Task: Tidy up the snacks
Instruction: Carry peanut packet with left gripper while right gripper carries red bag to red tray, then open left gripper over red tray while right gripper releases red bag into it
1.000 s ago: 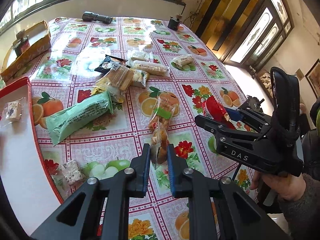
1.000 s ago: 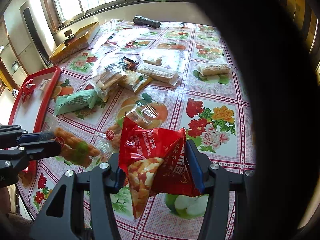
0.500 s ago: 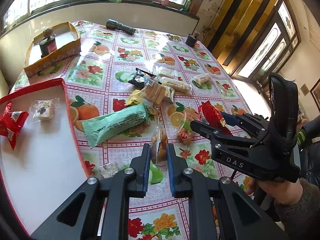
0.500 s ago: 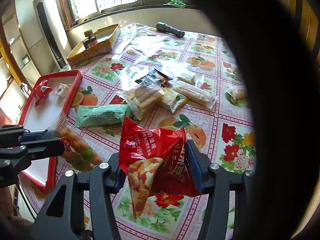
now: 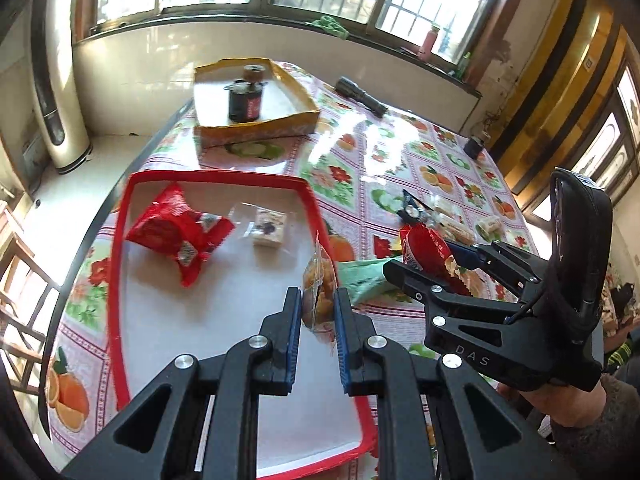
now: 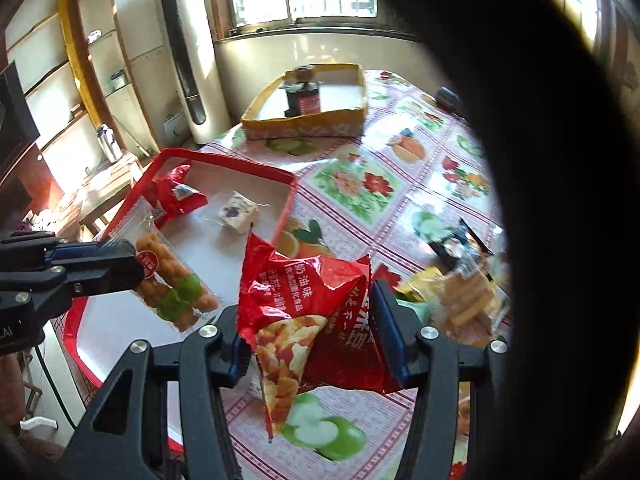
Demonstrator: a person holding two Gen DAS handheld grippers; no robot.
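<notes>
The left gripper point(image 5: 316, 312) squeezes tight on a clear pack of fried twists point(image 5: 318, 280), up above the red tray point(image 5: 120, 240). The right gripper point(image 6: 310, 332) pinches a red snack bag point(image 6: 304, 304) over the fruit tablecloth point(image 6: 360, 184), just beside the tray.

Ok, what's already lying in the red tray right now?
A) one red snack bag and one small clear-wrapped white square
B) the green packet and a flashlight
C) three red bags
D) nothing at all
A: inside the red tray lie a red snack bag and a small white square in clear wrap; nothing else rests there.
</notes>
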